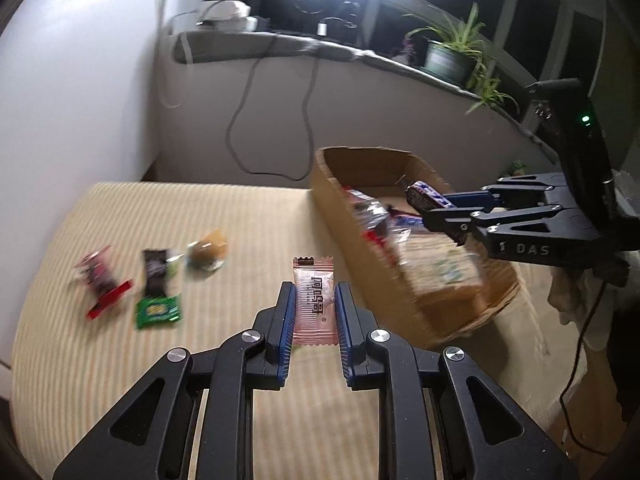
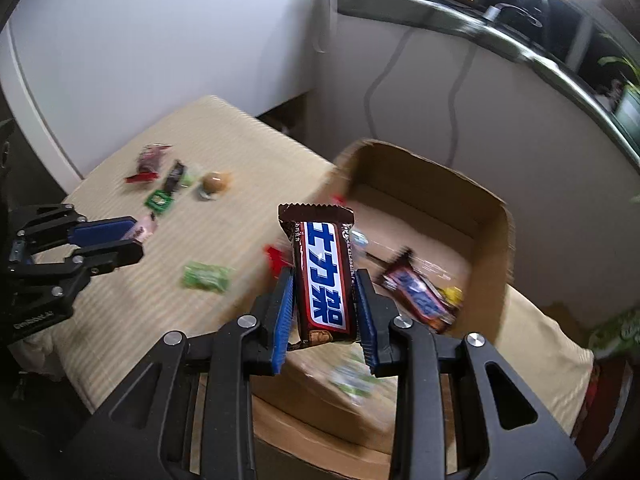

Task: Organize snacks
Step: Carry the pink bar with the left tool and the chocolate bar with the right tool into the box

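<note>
Between the blue pads of our left tongs (image 1: 314, 308) we pinch a pink candy wrapper (image 1: 313, 300), upright, its serrated top edge poking out past the fingertips. Beyond and to the left of those tips, on the striped beige cloth (image 1: 240, 224), lie a red packet (image 1: 102, 284), a black wrapper (image 1: 155, 270) over a green sachet (image 1: 158, 311), and a round brown sweet (image 1: 207, 255); all are blurred.

Our right tongs (image 2: 325, 292) clamp a brown chocolate bar (image 2: 326, 280) by its long sides, its crimped end standing up past the fingers. Just behind and to the right of that bar sits the open cardboard box (image 2: 492, 240), where a second, similar bar (image 2: 420, 300) lies on the floor among other wrappers too blurred to tell. A light green packet (image 2: 206, 276) lies on the cloth left of the right tongs, between them and the left tongs.

From the left view, the right tongs reach over the box, well apart from ours.
</note>
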`<move>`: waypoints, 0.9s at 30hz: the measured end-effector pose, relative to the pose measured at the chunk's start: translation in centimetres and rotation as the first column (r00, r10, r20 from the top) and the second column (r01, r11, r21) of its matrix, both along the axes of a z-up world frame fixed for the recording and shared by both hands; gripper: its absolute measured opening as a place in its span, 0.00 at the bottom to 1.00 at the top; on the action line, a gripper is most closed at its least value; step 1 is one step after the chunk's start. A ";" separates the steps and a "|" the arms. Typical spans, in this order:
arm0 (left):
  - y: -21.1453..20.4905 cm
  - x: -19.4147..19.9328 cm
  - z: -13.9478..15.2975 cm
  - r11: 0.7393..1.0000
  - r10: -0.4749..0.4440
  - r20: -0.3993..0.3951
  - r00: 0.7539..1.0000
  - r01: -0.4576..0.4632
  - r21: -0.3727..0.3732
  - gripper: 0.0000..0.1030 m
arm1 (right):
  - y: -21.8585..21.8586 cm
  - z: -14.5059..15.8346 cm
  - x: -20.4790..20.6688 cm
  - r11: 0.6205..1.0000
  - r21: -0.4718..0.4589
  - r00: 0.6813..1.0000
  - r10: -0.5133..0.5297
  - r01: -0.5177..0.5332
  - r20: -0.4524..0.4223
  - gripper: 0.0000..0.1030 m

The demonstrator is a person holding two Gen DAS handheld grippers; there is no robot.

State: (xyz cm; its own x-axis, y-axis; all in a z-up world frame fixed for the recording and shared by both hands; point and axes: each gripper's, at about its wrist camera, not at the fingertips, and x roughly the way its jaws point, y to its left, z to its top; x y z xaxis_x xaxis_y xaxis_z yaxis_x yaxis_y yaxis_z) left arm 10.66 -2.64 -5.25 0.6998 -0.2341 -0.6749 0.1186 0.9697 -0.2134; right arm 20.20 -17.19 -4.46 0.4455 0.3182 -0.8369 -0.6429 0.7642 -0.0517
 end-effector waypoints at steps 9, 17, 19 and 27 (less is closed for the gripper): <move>-5.1 1.7 0.7 0.996 -0.090 0.005 0.996 0.090 0.010 0.18 | -5.4 -1.1 1.5 0.996 0.003 0.996 -0.093 0.093 -0.002 0.30; -8.7 3.0 0.4 0.988 -0.149 -0.007 0.989 0.149 0.029 0.18 | -8.1 -2.1 3.0 0.990 0.021 0.990 -0.138 0.138 -0.011 0.29; -9.3 3.4 0.3 0.987 -0.159 -0.010 0.987 0.160 0.033 0.18 | -8.4 -2.2 3.3 0.990 0.023 0.990 -0.141 0.141 -0.012 0.29; -10.8 4.4 0.0 0.983 -0.178 -0.020 0.984 0.178 0.052 0.18 | -9.1 -2.4 4.2 0.989 0.020 0.989 -0.145 0.145 -0.017 0.29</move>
